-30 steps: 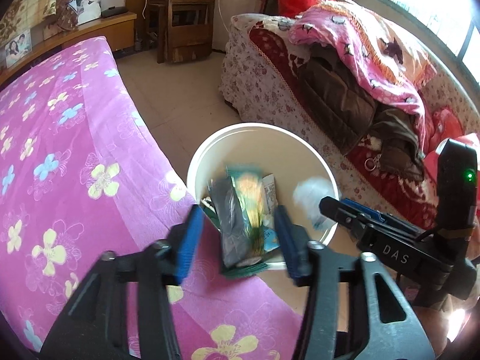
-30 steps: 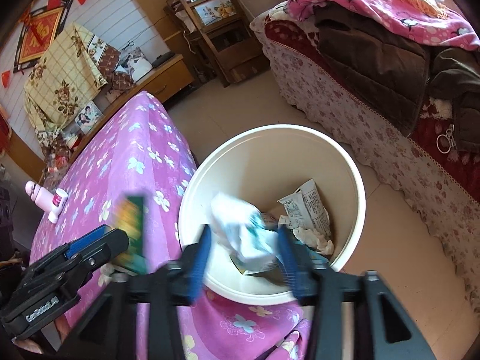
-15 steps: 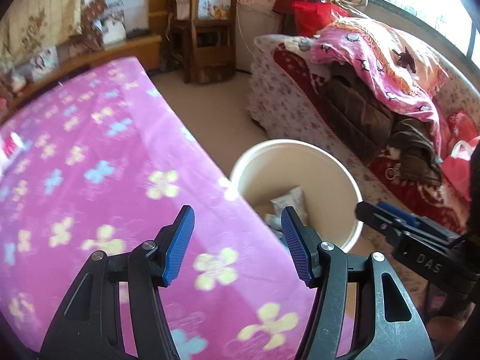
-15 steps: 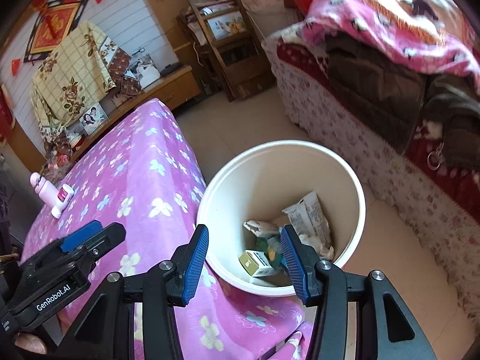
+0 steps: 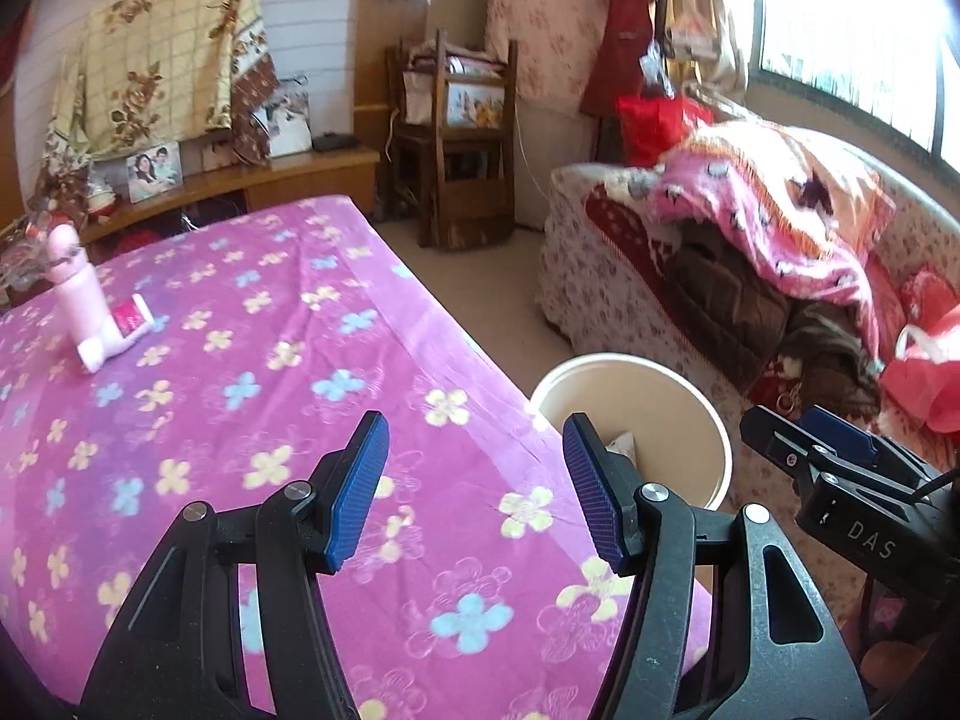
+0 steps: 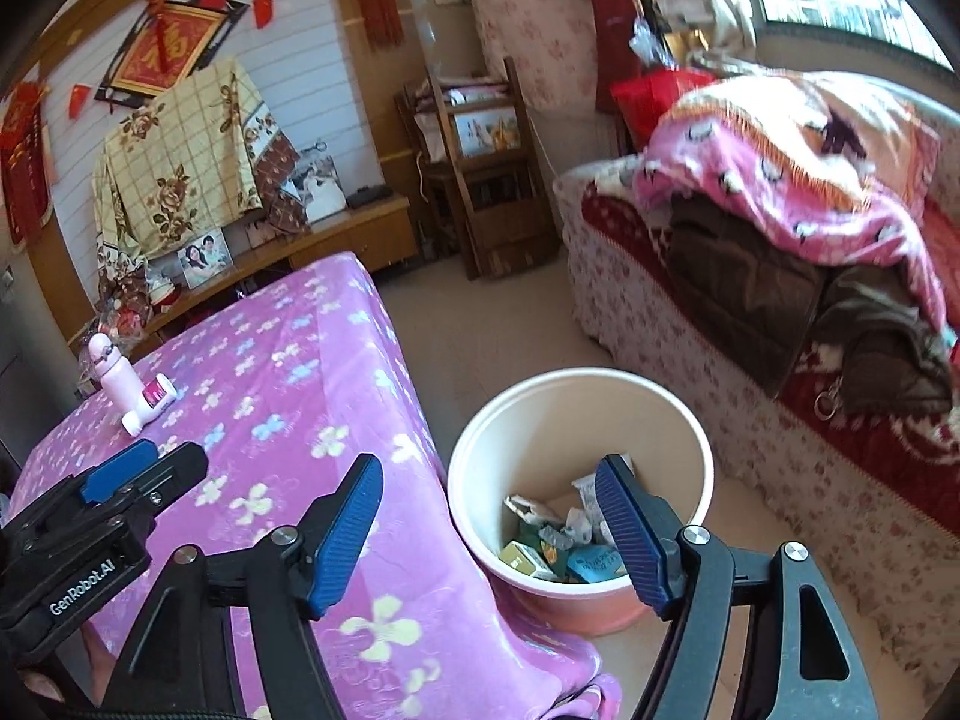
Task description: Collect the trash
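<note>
Room contents: a surface point(image 5: 252, 396) draped in a magenta cloth with pale flower print fills the left and near part of both views; at its far left stands a pink bottle point(image 6: 111, 375), with a small white-and-red tube point(image 6: 147, 402) lying against its base. Beyond, a low wooden cabinet point(image 6: 336, 240) carries framed photographs, and a dark wooden chair point(image 6: 486, 180) stands against the far wall. To the right, a floral-covered sofa point(image 6: 690, 324) is heaped with a pink blanket point(image 6: 792, 180) and brown jackets. The bare floor between the sofa and the surface holds only the bin. Task item: a cream round bin point(image 6: 690, 438) stands on the floor just beside the right edge of the surface; its bottom holds the trash point(image 6: 558, 546), a loose pile of crumpled paper, small cartons and wrappers. Left gripper point(image 5: 477, 489): fingers spread, nothing between them, poised over the cloth near the bin, jaws having just been opening. Right gripper point(image 6: 489, 531): fingers spread wider, empty, above the bin's near rim, jaws likewise having just been opening.
</note>
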A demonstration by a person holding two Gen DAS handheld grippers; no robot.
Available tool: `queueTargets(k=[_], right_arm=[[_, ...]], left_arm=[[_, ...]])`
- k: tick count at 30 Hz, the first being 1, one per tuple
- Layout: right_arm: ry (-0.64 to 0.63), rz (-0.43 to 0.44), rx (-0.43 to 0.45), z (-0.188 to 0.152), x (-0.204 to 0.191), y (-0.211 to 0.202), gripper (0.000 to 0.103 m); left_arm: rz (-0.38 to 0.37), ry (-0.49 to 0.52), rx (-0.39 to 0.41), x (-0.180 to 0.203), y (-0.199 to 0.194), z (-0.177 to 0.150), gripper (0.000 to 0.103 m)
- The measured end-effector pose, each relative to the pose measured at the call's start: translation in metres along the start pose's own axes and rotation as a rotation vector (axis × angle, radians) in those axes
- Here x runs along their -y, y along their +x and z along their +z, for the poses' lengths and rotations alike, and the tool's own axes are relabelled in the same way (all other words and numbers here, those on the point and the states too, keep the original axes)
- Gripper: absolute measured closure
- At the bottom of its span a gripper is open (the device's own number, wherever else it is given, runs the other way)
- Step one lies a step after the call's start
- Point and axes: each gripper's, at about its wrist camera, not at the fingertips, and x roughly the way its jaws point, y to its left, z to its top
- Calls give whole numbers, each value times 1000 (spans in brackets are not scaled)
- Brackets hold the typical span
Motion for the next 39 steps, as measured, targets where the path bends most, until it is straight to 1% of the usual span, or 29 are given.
queueTargets(k=[1,2,5,6,7,11,18,31,39], right_arm=[[-7,-6,14,0,-4,-6,27],[-10,-9,21,1,-7,-10,26],[-19,-20,59,0,-16,-24,25],[-22,-25,68,0,-18,-28,22],[-27,-29,74,-1,-22,-32,19],[-41,-38,110,-2,-31,-46,19],[-57,-50,152,-3,-41,-63,16],[-66,-57,186,-2,-48,-78,15],[-77,-51,182,-2,-52,-77,14]], left_arm=[[1,-4,14,-3,-6,0,38],[3,-6,31,-5,-12,0,31],[11,-6,96,-11,-32,-2,24],[12,-5,106,-12,-36,-3,20],[12,-3,116,-14,-41,-3,19],[18,6,147,-18,-56,-5,19],[22,7,175,-22,-72,-9,19],[29,-9,203,-25,-84,-11,19],[37,-19,199,-28,-84,-11,19]])
